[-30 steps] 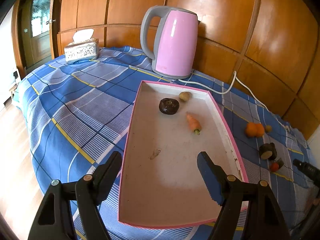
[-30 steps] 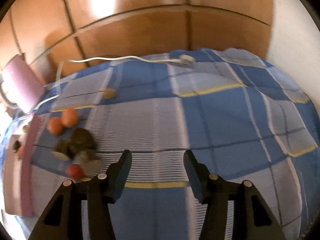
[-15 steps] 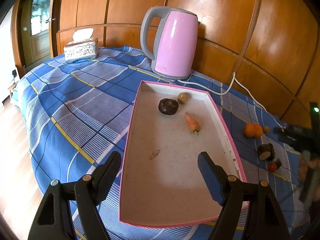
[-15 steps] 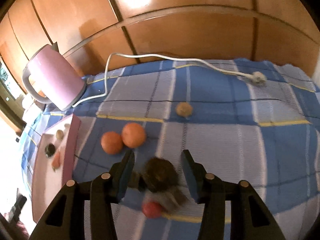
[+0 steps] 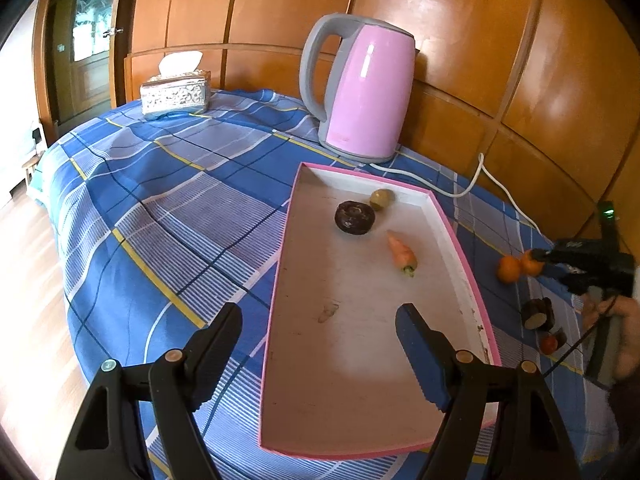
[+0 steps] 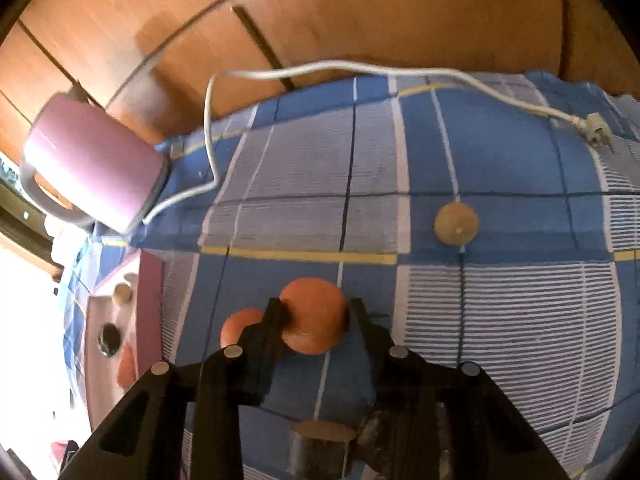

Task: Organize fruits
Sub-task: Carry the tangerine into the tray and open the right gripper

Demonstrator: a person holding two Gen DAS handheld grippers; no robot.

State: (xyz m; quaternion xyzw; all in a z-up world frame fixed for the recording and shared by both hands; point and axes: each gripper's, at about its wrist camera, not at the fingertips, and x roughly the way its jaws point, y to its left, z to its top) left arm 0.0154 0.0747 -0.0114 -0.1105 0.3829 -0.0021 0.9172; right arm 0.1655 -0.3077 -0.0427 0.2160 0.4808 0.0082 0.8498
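Observation:
A pink-rimmed white tray lies on the blue checked cloth and holds a dark round fruit, a small greenish fruit and a carrot. My left gripper hovers open over the tray's near end with nothing between its fingers. Right of the tray sit two oranges side by side. My right gripper is closing, and its pads press both sides of the right-hand orange. The other orange touches it on the left. The left wrist view shows the right gripper at that orange pair.
A pink kettle stands behind the tray, its white cord and plug trailing over the cloth. A tissue box sits far left. Dark cut pieces, a small red fruit and a brown round fruit lie right of the tray.
My right gripper has swung left from bare cloth, past the dark pieces, to the oranges, and its jaws have narrowed round one. The left gripper has stayed still.

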